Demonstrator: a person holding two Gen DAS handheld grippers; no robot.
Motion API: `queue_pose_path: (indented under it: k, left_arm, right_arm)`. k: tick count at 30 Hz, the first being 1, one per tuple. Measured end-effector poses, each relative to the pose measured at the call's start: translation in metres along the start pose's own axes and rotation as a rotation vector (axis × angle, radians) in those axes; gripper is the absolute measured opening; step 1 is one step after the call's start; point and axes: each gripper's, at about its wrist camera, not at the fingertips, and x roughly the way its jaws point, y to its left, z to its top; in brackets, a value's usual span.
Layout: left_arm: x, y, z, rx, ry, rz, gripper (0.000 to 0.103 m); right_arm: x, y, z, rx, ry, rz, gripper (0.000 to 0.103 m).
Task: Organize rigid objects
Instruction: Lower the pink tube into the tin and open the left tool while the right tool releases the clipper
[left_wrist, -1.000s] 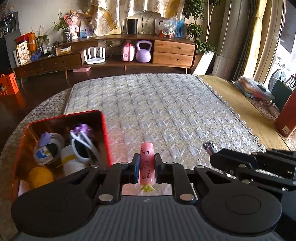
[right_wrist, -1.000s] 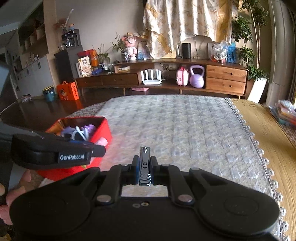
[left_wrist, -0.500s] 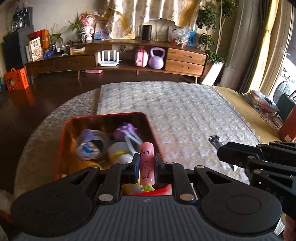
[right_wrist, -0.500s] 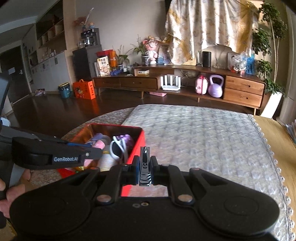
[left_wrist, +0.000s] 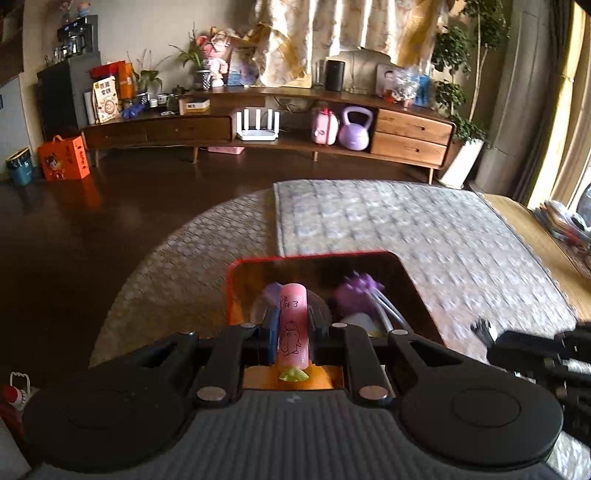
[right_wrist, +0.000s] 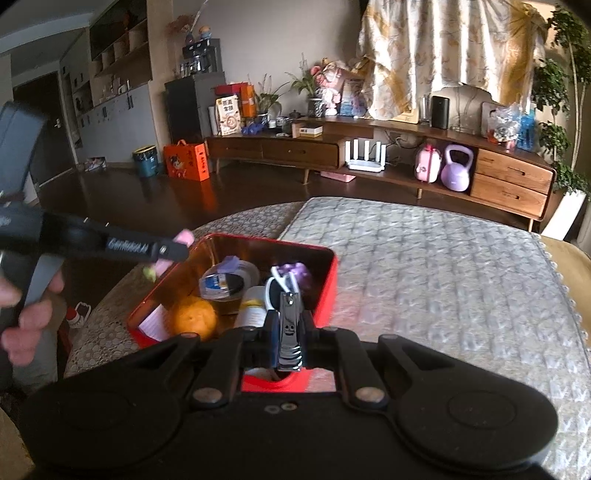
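My left gripper is shut on a pink tube with a cartoon drawing and a green tip, held upright above the near part of the red tin box. My right gripper is shut on a metal nail clipper, held over the near right corner of the same red box. In the right wrist view the left gripper hovers over the box's left edge with the pink tube poking out. The right gripper's fingers show at the right edge of the left wrist view.
The box holds a tape roll, an orange, a purple spiky toy, a white jar and a paper pad. It stands on a round table with a quilted mat. A wooden sideboard runs behind.
Both grippers have moved left, from over the quilted mat to over the red box, each still holding its object.
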Motion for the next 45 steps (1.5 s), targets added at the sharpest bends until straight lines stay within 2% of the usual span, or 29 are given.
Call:
queue_pose_path:
  k: [7,12,29,32,40,45]
  left_arm:
    - [0.026,0.014,0.010,-0.018,0.013,-0.028,0.016]
    - [0.046,0.006,0.011,-0.008,0.032,-0.061,0.016]
    - [0.098,-0.005,0.007,-0.007,0.124,-0.076,0.016]
    - [0.100,-0.006,0.005,-0.011,0.129,-0.079,0.016]
    - [0.090,-0.004,0.003,-0.019,0.125,-0.083,0.016]
    - [0.076,-0.001,0.001,-0.025,0.117,-0.085,0.016]
  right_arm:
    - [0.024,0.023,-0.001,-0.054,0.034,0.041,0.010]
    - [0.041,0.035,0.001,-0.078,0.062,0.064,0.010]
    - [0.073,0.060,-0.011,-0.170,0.124,0.058,0.011]
    - [0.070,0.060,-0.012,-0.160,0.119,0.066,0.018]
    - [0.054,0.051,-0.008,-0.092,0.097,0.084,0.022]
    - [0.039,0.043,-0.002,-0.055,0.069,0.077,0.031]
